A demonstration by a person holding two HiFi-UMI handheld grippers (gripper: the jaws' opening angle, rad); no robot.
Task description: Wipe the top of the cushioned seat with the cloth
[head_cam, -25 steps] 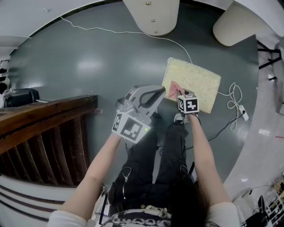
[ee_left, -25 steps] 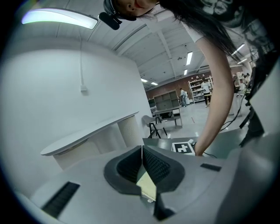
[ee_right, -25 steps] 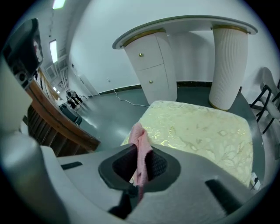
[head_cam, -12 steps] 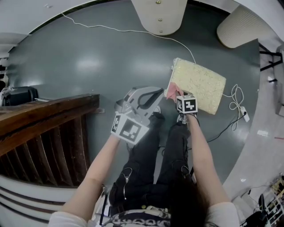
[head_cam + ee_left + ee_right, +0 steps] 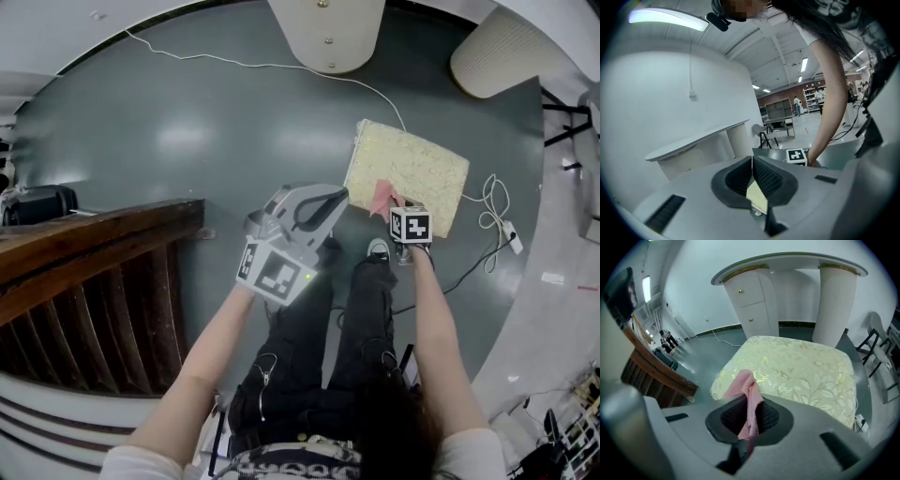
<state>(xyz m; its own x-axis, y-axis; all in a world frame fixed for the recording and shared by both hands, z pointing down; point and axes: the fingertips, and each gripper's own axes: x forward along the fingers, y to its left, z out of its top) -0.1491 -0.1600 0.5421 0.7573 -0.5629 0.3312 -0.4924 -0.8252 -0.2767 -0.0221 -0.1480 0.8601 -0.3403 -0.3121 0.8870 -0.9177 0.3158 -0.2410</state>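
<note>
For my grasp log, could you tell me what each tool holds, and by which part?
The right tool pinches the pink cloth by a bunched fold, its free end over the cushioned seat. The left tool is shut, empty.

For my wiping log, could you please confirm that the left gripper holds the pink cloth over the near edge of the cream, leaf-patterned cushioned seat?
Not quite: the right gripper, not the left, holds the pink cloth over the near edge of the cream, leaf-patterned cushioned seat, as the right gripper view shows. The left gripper is shut with no cloth in it.
</note>
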